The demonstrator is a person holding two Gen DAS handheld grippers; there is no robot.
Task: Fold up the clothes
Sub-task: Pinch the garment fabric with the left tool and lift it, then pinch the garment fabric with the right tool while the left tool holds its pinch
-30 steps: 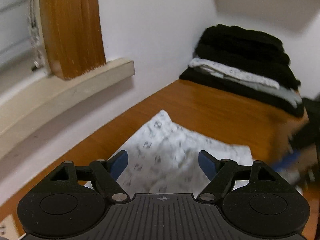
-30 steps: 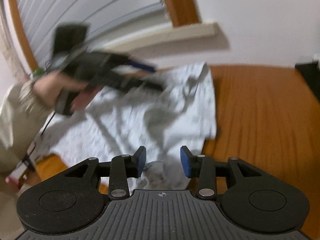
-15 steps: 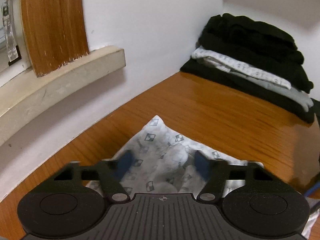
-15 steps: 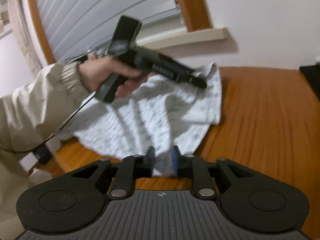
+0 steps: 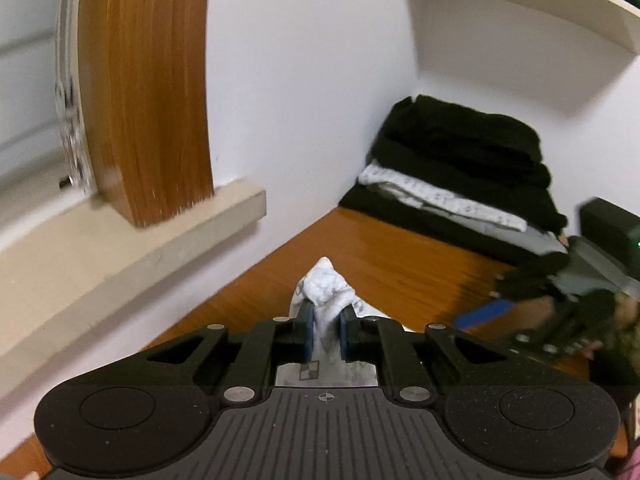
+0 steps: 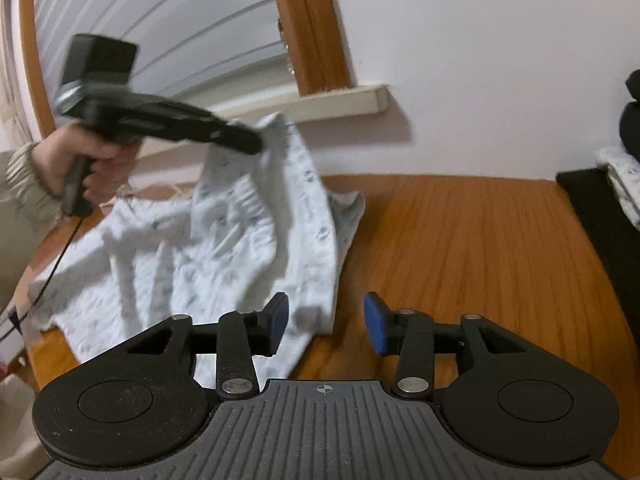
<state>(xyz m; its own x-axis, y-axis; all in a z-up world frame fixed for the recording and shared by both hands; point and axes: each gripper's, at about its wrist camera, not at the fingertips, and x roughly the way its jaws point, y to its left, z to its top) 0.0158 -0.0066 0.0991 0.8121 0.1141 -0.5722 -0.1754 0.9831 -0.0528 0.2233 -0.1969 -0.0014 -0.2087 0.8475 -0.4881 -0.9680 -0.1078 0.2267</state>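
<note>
— Two grippers are out over the wooden table (image 6: 480,240). What are we seeing on the left one?

— We are seeing the left gripper (image 5: 326,330) closing its jaws on a bunched bit of the white patterned shirt (image 5: 326,288). The cloth is squeezed between the blue pads (image 5: 309,330) and is sticking up past them. From the other side we are watching that same left gripper (image 6: 252,142) holding one end of the shirt (image 6: 256,216) up above the table, while the rest is lying on the wood below it. A hand (image 6: 92,160) in a beige sleeve (image 6: 16,192) is gripping the handle.

— And the right one?

— We are seeing the right gripper (image 6: 326,322) opening its jaws. The pads are apart and nothing is pinched between them. The shirt's lower edge is lying just beside its left pad (image 6: 278,318).

— What else are we finding on the table?

— We are seeing a pile of folded clothes (image 5: 460,172), mostly black, sitting at the far end of the table, well apart from the shirt.
</note>
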